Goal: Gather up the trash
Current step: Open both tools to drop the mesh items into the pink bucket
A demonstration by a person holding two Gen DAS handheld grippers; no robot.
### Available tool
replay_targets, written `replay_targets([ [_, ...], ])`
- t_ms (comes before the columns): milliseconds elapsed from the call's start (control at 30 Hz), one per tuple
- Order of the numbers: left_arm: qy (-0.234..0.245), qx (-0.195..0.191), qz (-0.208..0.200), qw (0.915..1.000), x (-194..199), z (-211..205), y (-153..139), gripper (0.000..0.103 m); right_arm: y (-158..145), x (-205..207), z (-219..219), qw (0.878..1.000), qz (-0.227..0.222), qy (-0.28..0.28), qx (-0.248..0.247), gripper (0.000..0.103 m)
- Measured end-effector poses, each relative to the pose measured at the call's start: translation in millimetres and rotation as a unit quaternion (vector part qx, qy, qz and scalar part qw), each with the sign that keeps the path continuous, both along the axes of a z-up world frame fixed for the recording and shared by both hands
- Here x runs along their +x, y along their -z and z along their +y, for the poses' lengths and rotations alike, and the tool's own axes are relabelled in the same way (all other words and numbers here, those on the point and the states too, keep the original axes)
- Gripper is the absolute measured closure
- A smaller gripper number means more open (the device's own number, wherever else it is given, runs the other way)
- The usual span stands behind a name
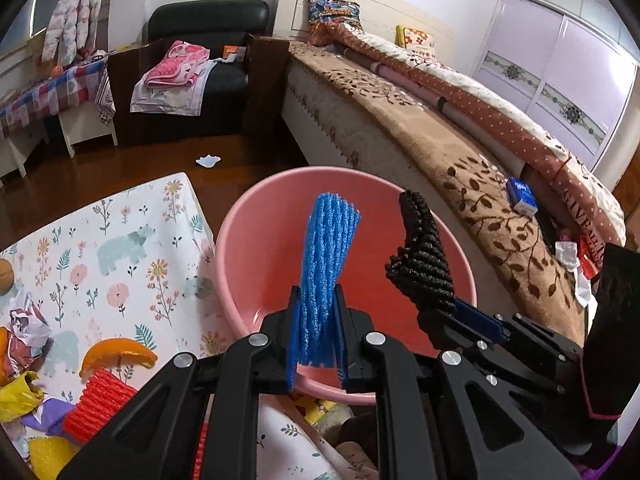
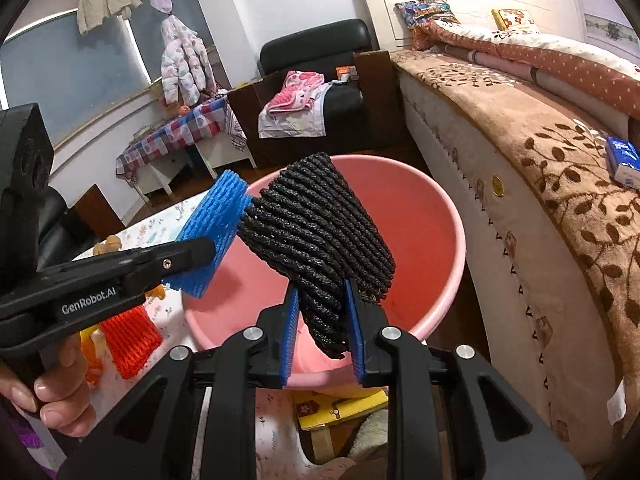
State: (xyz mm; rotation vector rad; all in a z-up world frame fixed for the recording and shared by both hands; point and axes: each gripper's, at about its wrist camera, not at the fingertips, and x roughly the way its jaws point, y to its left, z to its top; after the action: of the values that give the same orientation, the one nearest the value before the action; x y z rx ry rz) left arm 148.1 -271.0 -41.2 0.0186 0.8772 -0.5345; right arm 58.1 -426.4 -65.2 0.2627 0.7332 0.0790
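Left gripper (image 1: 318, 336) pinches blue foam net (image 1: 328, 268) above pink basin (image 1: 248, 248); right gripper (image 2: 324, 332) clamps black net (image 2: 320, 236).

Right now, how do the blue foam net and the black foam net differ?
The blue foam net sits in the left gripper and stands nearly straight; the black foam net sits in the right gripper, looks wider and flares and leans at its top. Both are ribbed mesh sleeves clamped above the pink basin.

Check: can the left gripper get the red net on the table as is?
Probably not yet. The left gripper is shut on the blue net over the basin. The red net lies uncovered beside it, so it must drop first.
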Motion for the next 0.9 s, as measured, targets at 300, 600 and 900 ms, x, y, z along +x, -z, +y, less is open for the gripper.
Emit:
replay_targets([
  [300,-0.013,0.000,-0.007,0.9999,-5.2,11.3,-5.8,0.054,5.7,0.8,2.7,1.000,0.017,0.018,0.001,0.058],
  [600,-0.044,-0.010,-0.043,0.9980,-25.5,49.7,-37.9,0.053,-12.8,-8.9,14.9,1.000,-0.002,0.015,-0.003,0.056],
  [900,-0.115,-0.005,-0.077,0.9904,-53.7,125.3,-67.7,0.053,-40.5,-31.4,45.2,0.999,-0.036,-0.006,0.014,0.056],
])
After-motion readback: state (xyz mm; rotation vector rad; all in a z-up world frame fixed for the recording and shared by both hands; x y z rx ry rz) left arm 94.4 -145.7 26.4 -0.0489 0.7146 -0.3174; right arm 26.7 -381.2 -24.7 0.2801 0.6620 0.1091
